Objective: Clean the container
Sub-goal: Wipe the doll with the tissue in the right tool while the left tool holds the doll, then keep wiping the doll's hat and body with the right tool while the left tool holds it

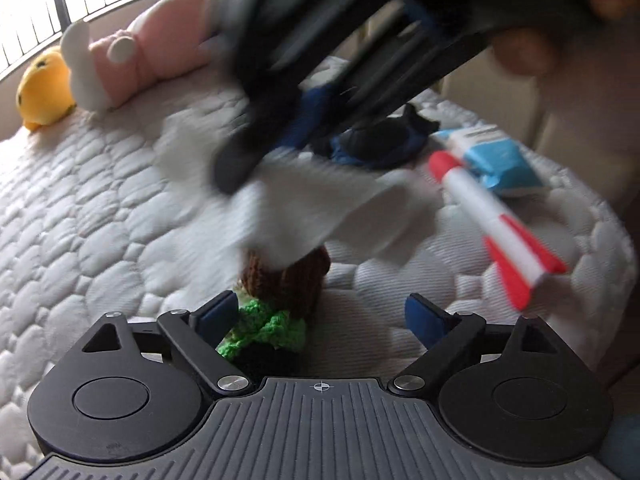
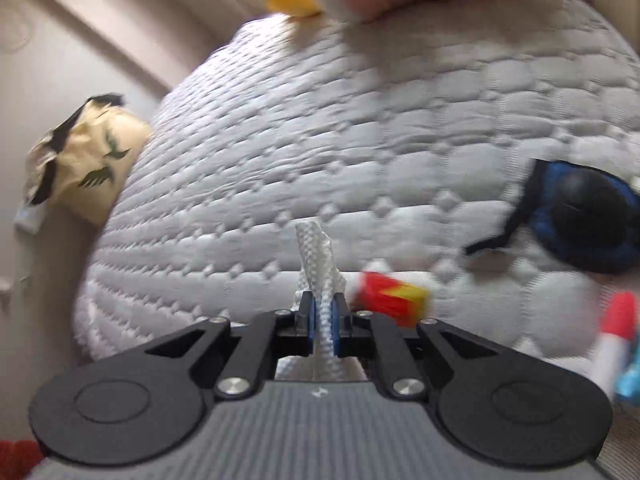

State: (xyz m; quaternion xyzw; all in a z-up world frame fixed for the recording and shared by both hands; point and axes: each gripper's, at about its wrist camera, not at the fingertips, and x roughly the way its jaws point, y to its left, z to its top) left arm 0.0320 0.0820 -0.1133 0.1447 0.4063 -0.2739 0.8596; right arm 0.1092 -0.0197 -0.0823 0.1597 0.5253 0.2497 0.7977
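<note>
In the left wrist view my left gripper [image 1: 326,314] is open, its blue pads wide apart. A crocheted item with a brown top [image 1: 286,276] and green band [image 1: 266,330] sits by the left pad, not clamped. The right gripper [image 1: 320,64] reaches in from above, blurred, holding a white cloth [image 1: 316,212] over the brown top. In the right wrist view my right gripper [image 2: 323,318] is shut on that white woven cloth [image 2: 318,264]. No other container shows clearly.
All lies on a white quilted mattress [image 1: 100,208]. A red and white toy rocket [image 1: 496,224], a blue wipes pack [image 1: 492,156], a dark blue pouch [image 2: 580,216], a red-yellow block [image 2: 394,296], pink [image 1: 160,44] and yellow [image 1: 42,90] plush toys, a cream bag [image 2: 80,164].
</note>
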